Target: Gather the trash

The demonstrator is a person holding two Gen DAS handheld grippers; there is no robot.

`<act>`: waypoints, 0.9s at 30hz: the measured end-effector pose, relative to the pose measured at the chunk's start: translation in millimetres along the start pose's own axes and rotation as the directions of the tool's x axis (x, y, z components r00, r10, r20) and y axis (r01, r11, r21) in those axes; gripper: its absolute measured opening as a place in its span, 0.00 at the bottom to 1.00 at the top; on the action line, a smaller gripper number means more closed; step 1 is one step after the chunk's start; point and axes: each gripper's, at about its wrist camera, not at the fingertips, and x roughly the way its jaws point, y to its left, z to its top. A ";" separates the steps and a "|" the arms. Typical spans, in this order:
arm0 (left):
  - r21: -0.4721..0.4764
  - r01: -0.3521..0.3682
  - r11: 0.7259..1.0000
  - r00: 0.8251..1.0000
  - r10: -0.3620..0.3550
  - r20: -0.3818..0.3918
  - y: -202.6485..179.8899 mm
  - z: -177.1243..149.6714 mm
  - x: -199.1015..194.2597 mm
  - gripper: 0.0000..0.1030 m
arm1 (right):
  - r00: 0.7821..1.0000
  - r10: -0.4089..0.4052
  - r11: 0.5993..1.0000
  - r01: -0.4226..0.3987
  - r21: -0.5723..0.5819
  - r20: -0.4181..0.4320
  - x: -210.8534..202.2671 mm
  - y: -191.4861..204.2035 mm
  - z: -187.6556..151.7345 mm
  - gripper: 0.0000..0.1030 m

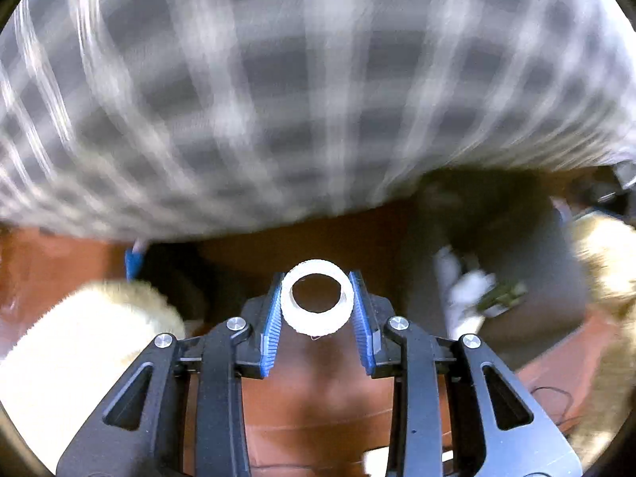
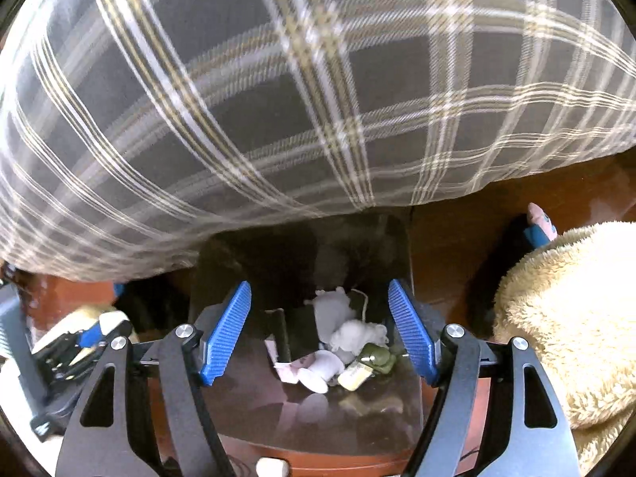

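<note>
My left gripper (image 1: 317, 298) is shut on a white ribbed bottle cap (image 1: 317, 298), its hollow side facing the camera, high above a red-brown floor. In the right wrist view my right gripper (image 2: 320, 334) stands open, its blue pads (image 2: 226, 334) apart with nothing between them. Below it a dark dustpan-like tray (image 2: 357, 393) holds a heap of trash (image 2: 338, 342): white crumpled tissues, a pink wrapper, a green crumpled piece and a yellowish scrap. The same heap of trash (image 1: 473, 294) shows blurred at the right of the left wrist view.
A grey plaid cloth (image 2: 278, 99), (image 1: 278, 99) hangs over the top of both views. A person's fluffy cream sleeve (image 2: 568, 318), (image 1: 79, 342) is beside each gripper. Red-brown floor (image 1: 318, 397) lies below. A blue and pink object (image 2: 538, 226) lies at the right.
</note>
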 end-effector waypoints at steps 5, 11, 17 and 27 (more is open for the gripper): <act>0.099 0.131 0.986 0.990 -0.136 0.047 -46.1 28.2 -37.5 0.29 | 0.997 0.027 0.999 -0.030 0.032 0.079 -46.2 -10.7 11.9 0.90; 0.139 0.201 0.970 0.980 -0.198 -0.038 -90.1 49.8 -28.9 0.30 | 0.988 -0.038 0.999 0.040 -0.014 0.148 -98.4 -24.3 22.6 0.97; 0.169 0.239 0.956 0.970 -0.227 -0.085 -98.0 40.9 2.1 0.51 | 0.975 -0.087 0.996 0.091 -0.010 0.202 -130.6 -41.6 36.3 0.97; 0.142 0.236 0.961 0.964 -0.250 0.087 -95.5 75.6 -49.6 0.92 | 0.957 -0.102 0.990 0.125 -0.068 0.270 -167.7 -25.2 55.3 0.97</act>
